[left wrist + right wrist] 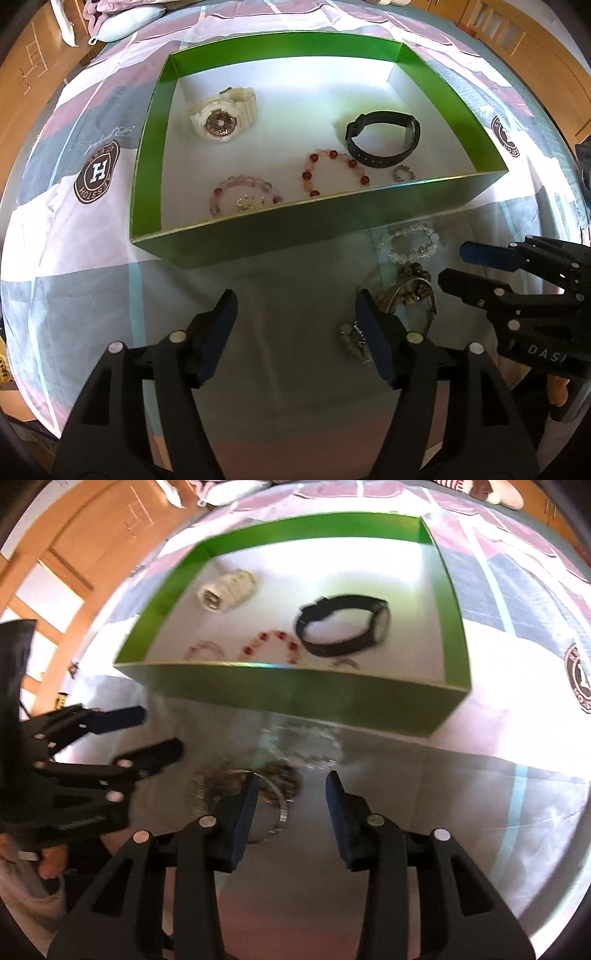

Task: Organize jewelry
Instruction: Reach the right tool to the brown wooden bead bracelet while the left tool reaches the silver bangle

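Note:
A green box (258, 229) (295, 690) on the bed holds a white watch (221, 114) (227, 589), a black watch (384, 140) (343, 626), a red bead bracelet (332, 171), a pink bead bracelet (243, 194) and a small ring (404, 172). In front of the box lie a clear bead bracelet (412, 242), a brown bead bracelet with a metal bangle (410, 291) (273, 805) and a small charm (354, 339). My left gripper (295, 332) (155, 731) is open and empty. My right gripper (291, 808) (458, 266) is open over the loose pile.
The bed has a pink, grey and white patchwork cover (92, 173) with round logo patches. A pillow (125, 22) lies at the far end. Wooden furniture (92, 535) stands beside the bed.

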Demonstrator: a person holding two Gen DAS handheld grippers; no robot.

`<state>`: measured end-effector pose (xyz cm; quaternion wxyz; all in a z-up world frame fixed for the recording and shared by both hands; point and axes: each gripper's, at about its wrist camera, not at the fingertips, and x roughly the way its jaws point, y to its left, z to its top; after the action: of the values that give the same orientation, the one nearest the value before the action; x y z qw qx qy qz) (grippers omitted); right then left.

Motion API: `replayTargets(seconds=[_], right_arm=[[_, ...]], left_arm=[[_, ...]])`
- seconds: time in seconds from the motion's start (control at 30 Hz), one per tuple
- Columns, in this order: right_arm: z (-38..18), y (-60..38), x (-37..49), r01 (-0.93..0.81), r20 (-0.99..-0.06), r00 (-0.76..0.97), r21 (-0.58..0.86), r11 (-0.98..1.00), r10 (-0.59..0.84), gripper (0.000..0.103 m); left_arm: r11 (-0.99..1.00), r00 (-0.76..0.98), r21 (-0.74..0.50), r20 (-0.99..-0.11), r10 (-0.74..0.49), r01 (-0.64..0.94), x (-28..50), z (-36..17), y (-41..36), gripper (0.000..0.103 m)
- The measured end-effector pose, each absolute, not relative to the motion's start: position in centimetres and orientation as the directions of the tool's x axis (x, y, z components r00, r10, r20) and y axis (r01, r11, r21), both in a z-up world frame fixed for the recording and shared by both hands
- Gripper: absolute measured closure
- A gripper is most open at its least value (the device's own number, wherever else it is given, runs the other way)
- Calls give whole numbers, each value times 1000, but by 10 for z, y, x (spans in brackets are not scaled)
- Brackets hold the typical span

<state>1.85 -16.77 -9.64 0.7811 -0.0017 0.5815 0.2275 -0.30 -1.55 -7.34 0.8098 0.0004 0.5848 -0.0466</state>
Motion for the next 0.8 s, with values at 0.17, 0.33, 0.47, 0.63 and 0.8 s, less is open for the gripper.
replayTargets(seconds=[0.17, 0.33, 0.47, 0.63, 0.8], right_arm=[[-89, -188, 16, -339, -904, 254, 249, 907, 344, 41], [-91, -196, 21, -318, -907, 272, 232, 919, 322, 41], [-94, -204, 25, -279, -918, 279, 205, 938, 283, 41], [-102, -207, 27, -250, -934, 274, 161, 955, 230, 41], [-104, -206, 24, -260, -940, 268, 141, 955, 212, 42]], left_arm=[[994, 318, -60, -944, -86, 90, -5, -72, -18, 33], [979, 311, -166, -931, -194, 114, -6, -68, -17, 33], [970, 319, -206, -918, -238, 132, -7, -65, -19, 36], [957, 291, -235, -916, -277, 169, -10, -69, -28, 42], [954, 265, -196, -930, -254, 226, -16, -77, -45, 47]])
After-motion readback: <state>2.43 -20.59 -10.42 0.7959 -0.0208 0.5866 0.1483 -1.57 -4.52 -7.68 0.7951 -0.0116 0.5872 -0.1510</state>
